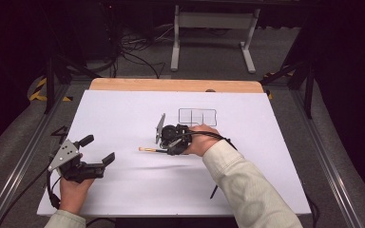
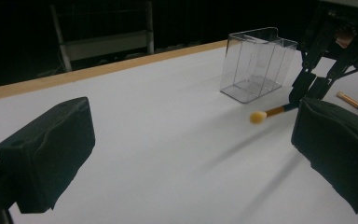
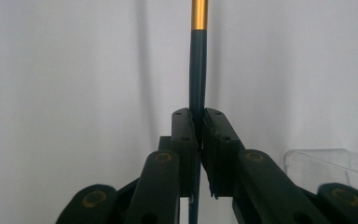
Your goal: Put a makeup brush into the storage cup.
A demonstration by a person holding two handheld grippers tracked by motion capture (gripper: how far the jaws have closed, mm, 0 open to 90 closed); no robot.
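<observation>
Clearly, from the high view, the right gripper (image 1: 164, 148) clamps a slim makeup brush (image 1: 148, 149) near the table's (image 1: 123, 109) middle. Left gripper view: the brush looks light, stiff, slippery, and the left gripper (image 2: 191, 154) gapes empty. Right gripper view: mid-handle suits gripping.

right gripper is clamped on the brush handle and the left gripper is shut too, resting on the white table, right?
Not quite. The left gripper is open: the left gripper view shows its jaws wide apart with nothing between them. The rest holds: the right gripper is clamped on the brush handle, and the left rests on the white table.
</observation>
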